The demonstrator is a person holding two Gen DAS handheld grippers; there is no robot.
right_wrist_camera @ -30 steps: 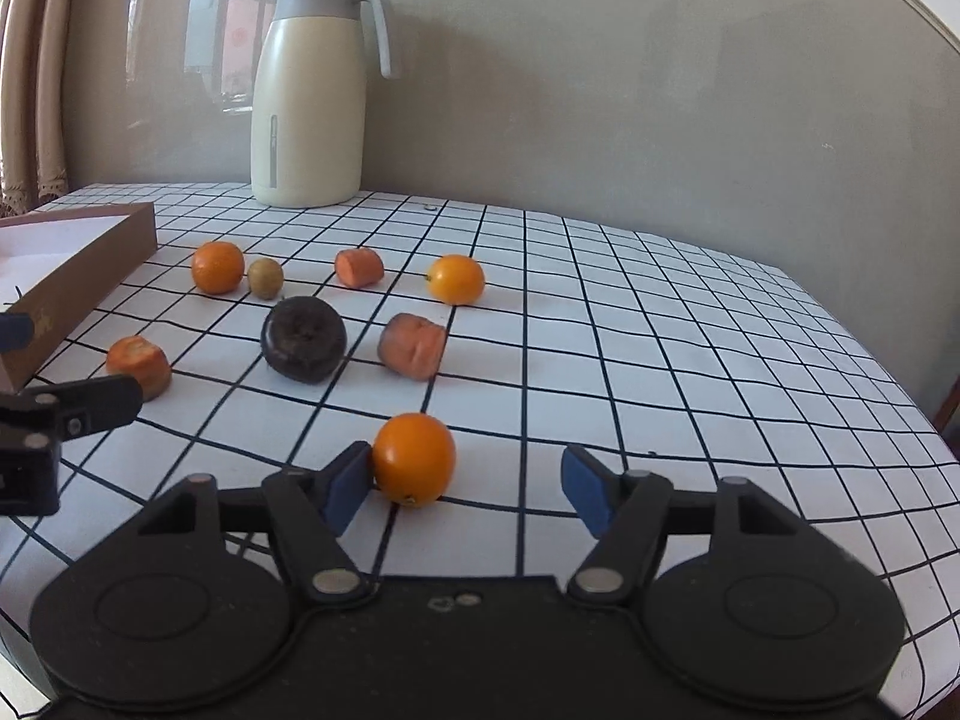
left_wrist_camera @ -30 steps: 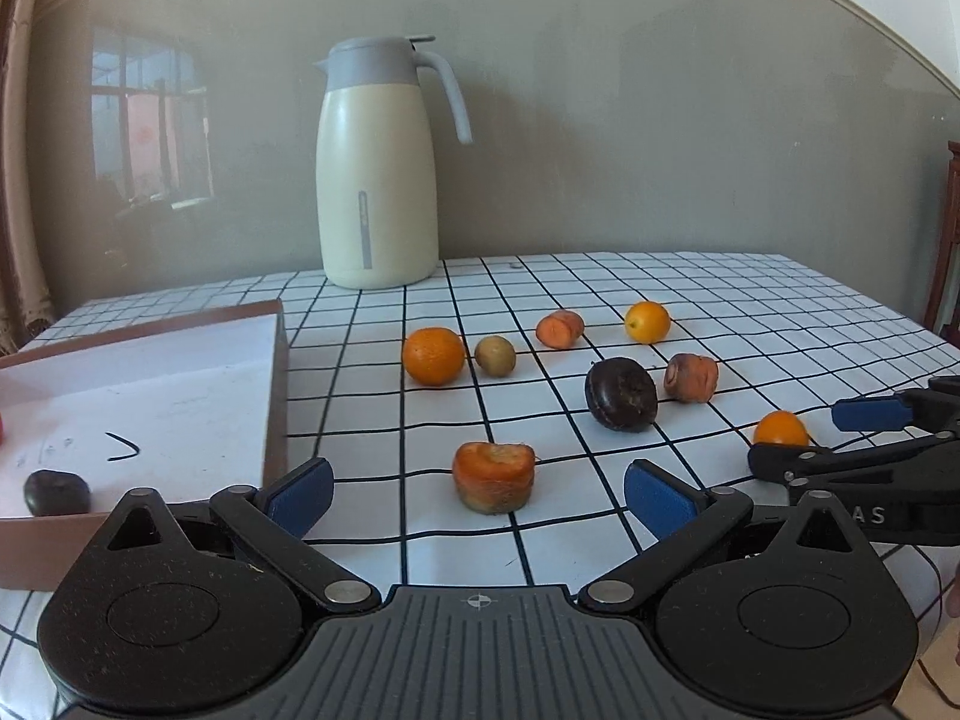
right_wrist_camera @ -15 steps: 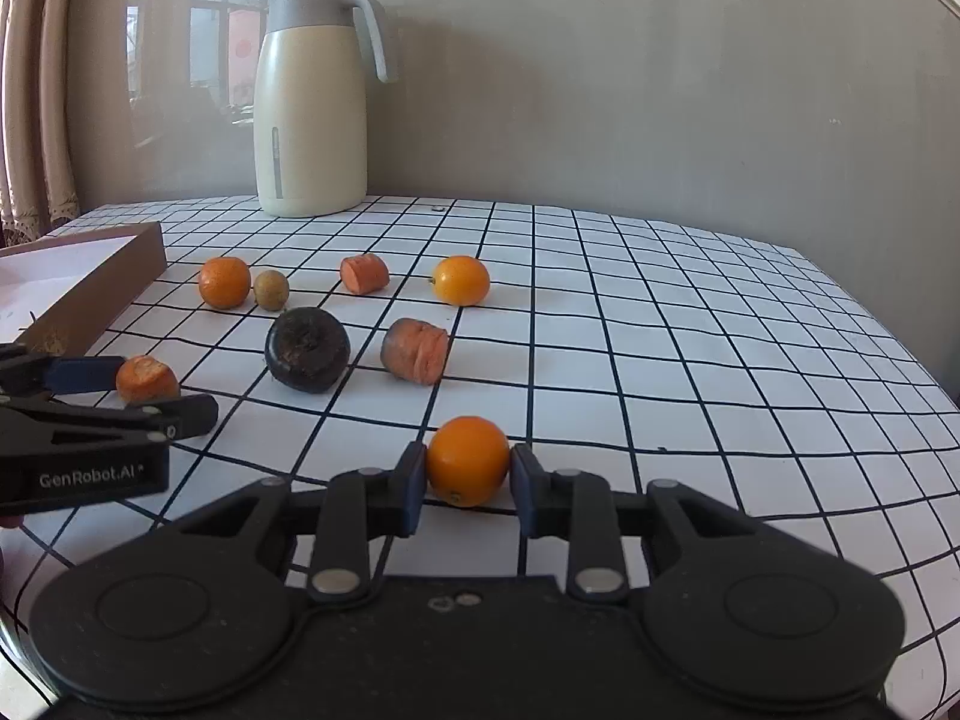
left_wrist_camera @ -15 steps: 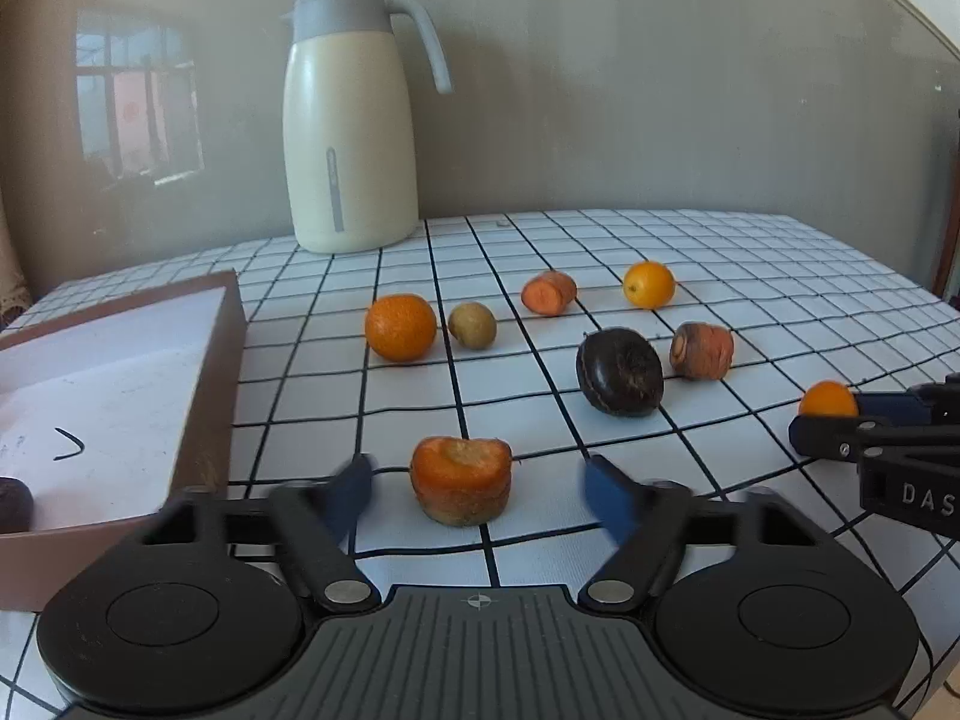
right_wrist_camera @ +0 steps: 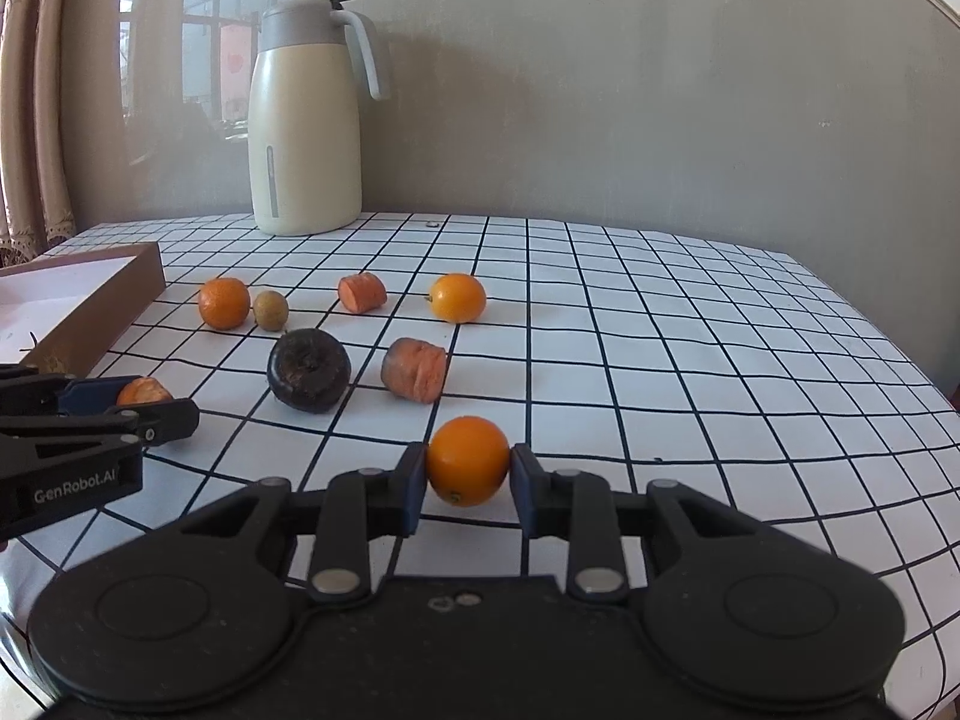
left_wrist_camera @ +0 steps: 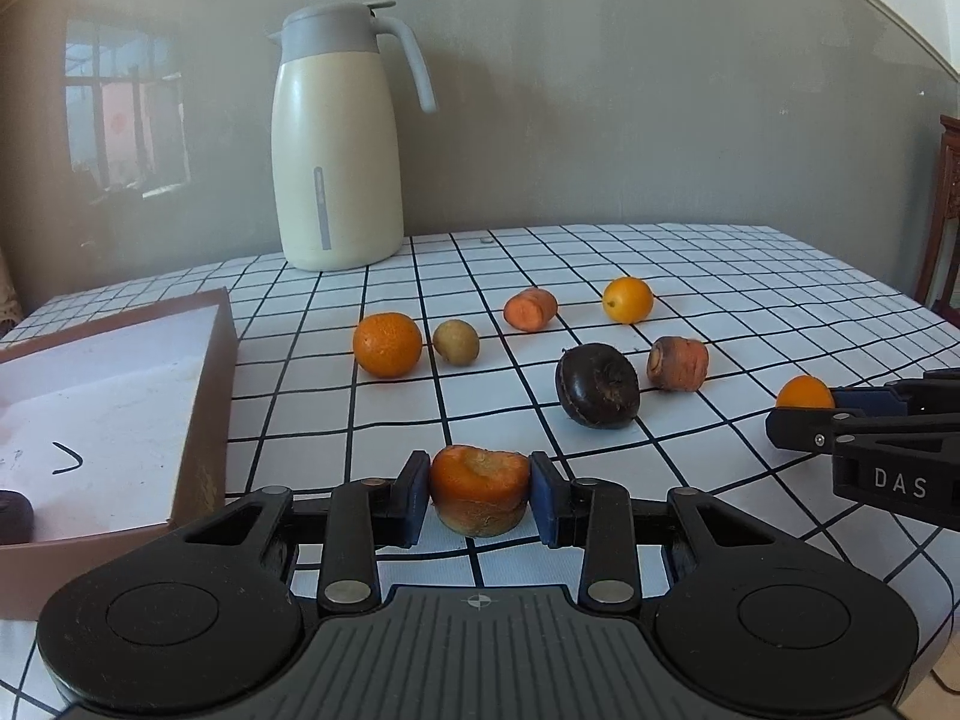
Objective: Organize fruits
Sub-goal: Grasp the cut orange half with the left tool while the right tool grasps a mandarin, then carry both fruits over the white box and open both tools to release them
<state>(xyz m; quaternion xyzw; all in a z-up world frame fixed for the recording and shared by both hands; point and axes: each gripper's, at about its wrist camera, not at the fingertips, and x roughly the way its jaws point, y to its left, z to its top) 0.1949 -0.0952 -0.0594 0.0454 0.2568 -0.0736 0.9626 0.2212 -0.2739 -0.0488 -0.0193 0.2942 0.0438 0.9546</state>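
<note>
Left wrist view shows your left gripper (left_wrist_camera: pixel 480 495) pinching the carrot stub (left_wrist_camera: pixel 478 487), its blue pads pressed against both sides of it, low over the checked tablecloth (left_wrist_camera: pixel 750 276). Just left of it sits the brown box (left_wrist_camera: pixel 207 396), and at the box's near left corner a dark fruit (left_wrist_camera: pixel 13 515) lies inside, mostly cut off by the frame edge. Farther out on the cloth you have a mandarin (left_wrist_camera: pixel 387 344) with a small brownish fruit (left_wrist_camera: pixel 456 341) just beside it on the right, then a carrot piece (left_wrist_camera: pixel 530 309) and a yellow-orange round fruit (left_wrist_camera: pixel 627 299) toward the far right. Nearer lie a dark round fruit (left_wrist_camera: pixel 597 384) and another carrot chunk (left_wrist_camera: pixel 678 363), close together; whether they touch is unclear. A cream thermos jug (left_wrist_camera: pixel 336 144) stands at the far edge by the wall.

In the right wrist view, your right gripper (right_wrist_camera: pixel 467 480) has its pads closed on a small orange (right_wrist_camera: pixel 467 461), squeezing it from both sides just above the cloth, at the near middle of the table. Your left gripper appears at the left edge there, with the carrot stub peeking out between its fingers (right_wrist_camera: pixel 96 391).
</note>
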